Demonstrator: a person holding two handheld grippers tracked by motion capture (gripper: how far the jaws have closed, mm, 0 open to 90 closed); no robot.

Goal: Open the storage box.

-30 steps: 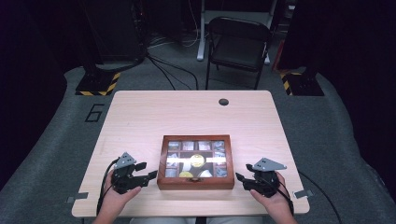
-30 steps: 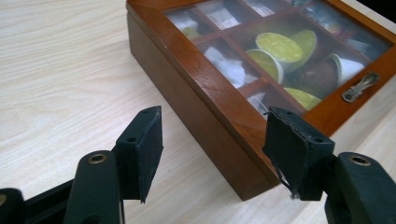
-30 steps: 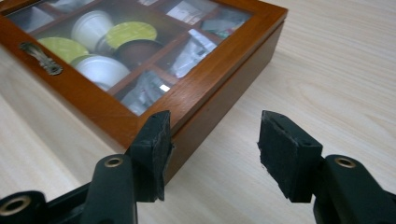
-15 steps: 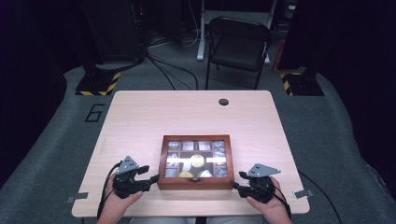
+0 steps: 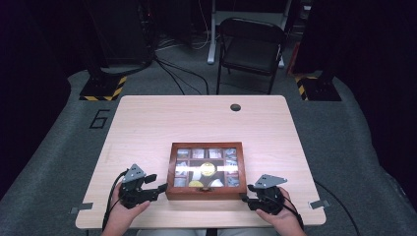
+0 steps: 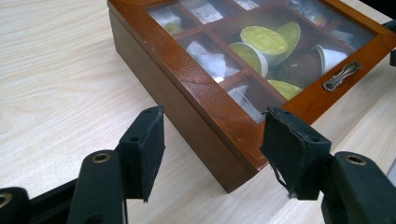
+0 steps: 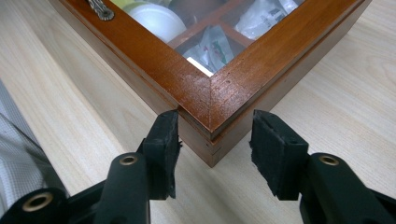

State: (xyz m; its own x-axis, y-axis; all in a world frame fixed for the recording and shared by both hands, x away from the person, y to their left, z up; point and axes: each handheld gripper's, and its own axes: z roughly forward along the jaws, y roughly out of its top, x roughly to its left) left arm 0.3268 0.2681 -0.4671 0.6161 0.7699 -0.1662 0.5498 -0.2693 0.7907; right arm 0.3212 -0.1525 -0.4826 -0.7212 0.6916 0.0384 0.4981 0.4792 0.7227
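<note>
A brown wooden box (image 5: 204, 193) with a glass lid stands near the table's front edge; its compartments hold tea bags and yellow-topped pods (image 6: 264, 39). A metal handle (image 6: 343, 75) sits on the lid's front rail. My left gripper (image 5: 156, 183) is open at the box's front left corner (image 6: 233, 179), both pads clear of the wood. My right gripper (image 5: 248, 193) straddles the front right corner (image 7: 210, 140), and its jaws have just been closing. One of its pads (image 7: 163, 144) lies by the front face; the other stands just off the side wall.
The light wooden table (image 5: 196, 123) has a black round grommet (image 5: 235, 107) near its far edge. A dark folding chair (image 5: 253, 44) stands behind it. Small metal clips (image 5: 317, 204) sit at the front corners. Grey floor surrounds the table.
My right gripper has shifted left onto the box's front right corner and its jaws have narrowed. The left gripper and the box have stayed put.
</note>
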